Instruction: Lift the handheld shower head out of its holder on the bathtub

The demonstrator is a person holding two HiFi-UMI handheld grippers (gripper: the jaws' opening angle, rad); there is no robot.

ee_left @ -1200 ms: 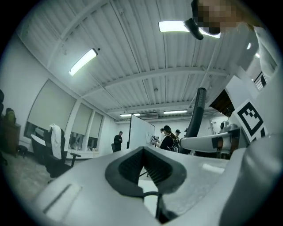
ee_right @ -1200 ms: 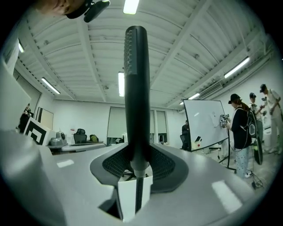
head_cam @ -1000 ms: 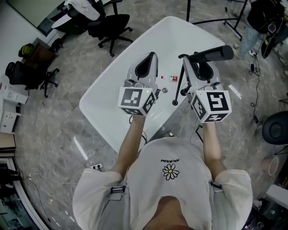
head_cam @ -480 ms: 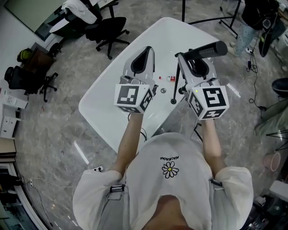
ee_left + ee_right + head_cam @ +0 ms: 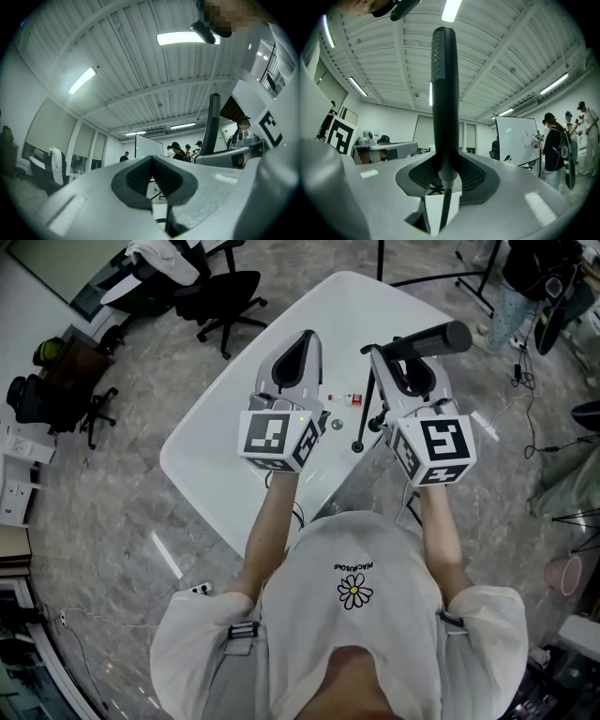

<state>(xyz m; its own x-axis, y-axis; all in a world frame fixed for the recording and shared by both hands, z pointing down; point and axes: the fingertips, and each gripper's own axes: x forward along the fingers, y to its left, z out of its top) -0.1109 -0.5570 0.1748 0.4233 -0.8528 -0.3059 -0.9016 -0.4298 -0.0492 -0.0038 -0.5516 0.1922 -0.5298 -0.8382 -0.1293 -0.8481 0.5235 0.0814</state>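
Observation:
Seen from above in the head view, the white bathtub (image 5: 225,442) lies under both grippers. My right gripper (image 5: 413,360) is shut on the handle of the black handheld shower head (image 5: 424,340), which it holds above the tub rim. The shower head's dark hose (image 5: 364,418) hangs down from it to the tub. In the right gripper view the shower head (image 5: 443,89) stands upright between the pads, with the hose (image 5: 444,206) dropping below. My left gripper (image 5: 300,352) hovers beside it, shut with nothing in it. Its pads (image 5: 140,180) meet in the left gripper view.
A small red-marked fitting (image 5: 354,400) and a round metal knob (image 5: 337,426) sit on the tub rim between the grippers. Office chairs (image 5: 225,292) stand beyond the tub, and cables (image 5: 525,418) lie on the floor to the right. People stand by a whiteboard (image 5: 516,140).
Both grippers and the shower head have shifted slightly up and to the left in the head view. The right gripper's hold on the handle is unchanged.

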